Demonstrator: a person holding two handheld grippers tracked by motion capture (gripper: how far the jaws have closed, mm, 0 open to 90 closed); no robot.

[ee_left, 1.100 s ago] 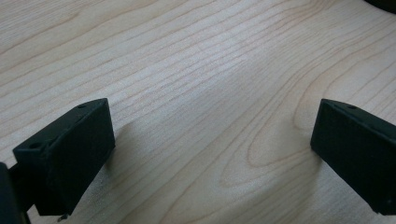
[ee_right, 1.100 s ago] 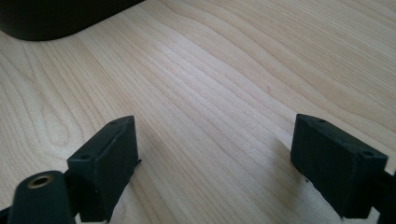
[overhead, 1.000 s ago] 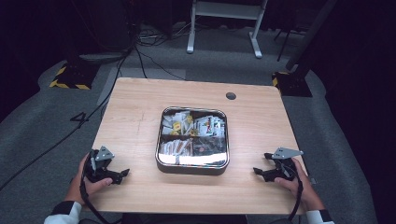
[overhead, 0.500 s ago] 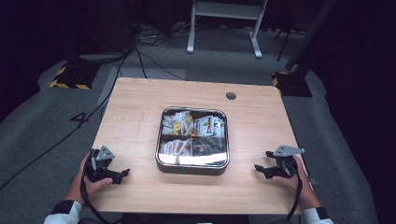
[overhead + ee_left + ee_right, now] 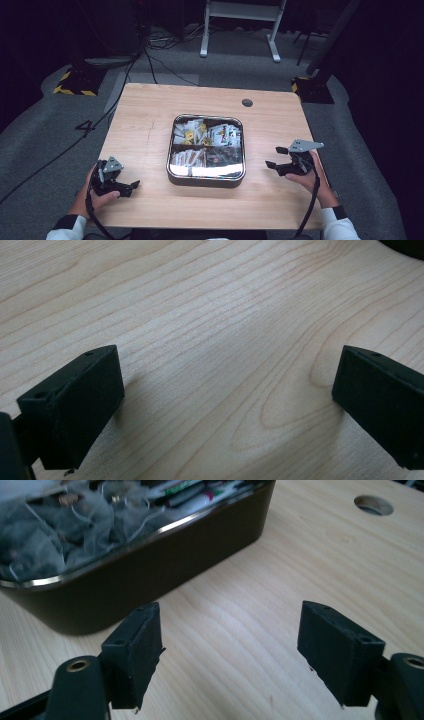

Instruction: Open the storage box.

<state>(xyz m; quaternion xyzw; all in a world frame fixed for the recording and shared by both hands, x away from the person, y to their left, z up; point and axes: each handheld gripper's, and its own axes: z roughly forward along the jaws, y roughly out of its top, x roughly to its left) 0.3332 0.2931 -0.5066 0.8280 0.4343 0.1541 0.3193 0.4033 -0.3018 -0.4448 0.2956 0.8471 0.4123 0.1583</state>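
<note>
A lab or recording studio was suggested: a lone wooden table [image 5: 150, 120] was set on grey carpet [image 5: 45, 135], ringed by black curtains [image 5: 390, 75], loose cables [image 5: 160, 65] and hazard-striped stand bases [image 5: 75, 82].

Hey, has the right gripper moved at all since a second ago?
Yes. The right gripper has risen off the table and edged toward the tin; its jaws, empty, have just been closing a little.

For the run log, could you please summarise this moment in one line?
left gripper: open, empty, low over table | right gripper: open, empty, jaws just closing slightly, beside tin | tea bags: in tin
</note>
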